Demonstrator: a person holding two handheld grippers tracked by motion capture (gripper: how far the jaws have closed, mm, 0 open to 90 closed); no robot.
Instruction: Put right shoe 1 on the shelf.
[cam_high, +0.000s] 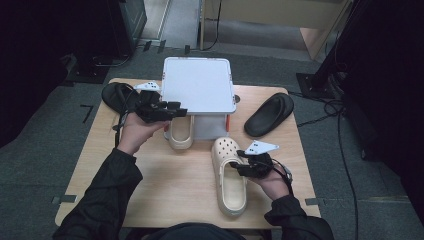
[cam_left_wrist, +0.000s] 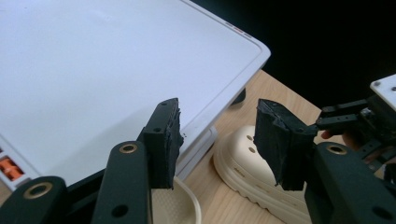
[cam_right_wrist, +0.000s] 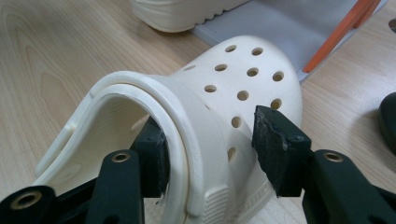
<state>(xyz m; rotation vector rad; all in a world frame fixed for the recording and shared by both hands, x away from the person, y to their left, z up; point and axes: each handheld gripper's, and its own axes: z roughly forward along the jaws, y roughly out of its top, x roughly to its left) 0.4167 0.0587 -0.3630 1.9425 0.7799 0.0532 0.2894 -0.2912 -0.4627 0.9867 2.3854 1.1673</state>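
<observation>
Wooden table (cam_high: 165, 185), cream clogs beside a white rack (cam_high: 199, 85).
Right gripper (cam_high: 246, 167) straddles the near clog (cam_high: 229, 175)'s side wall, jaws spread; pinch firmly before lifting. Left gripper (cam_high: 172, 111) hangs spread, empty.

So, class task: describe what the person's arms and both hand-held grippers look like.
Both arms wear black sleeves. The left hand-held gripper and right hand-held gripper are black, each with two rough black pads, brass-coloured pivot pins, a grey three-cornered plate and a trailing black cable.
</observation>
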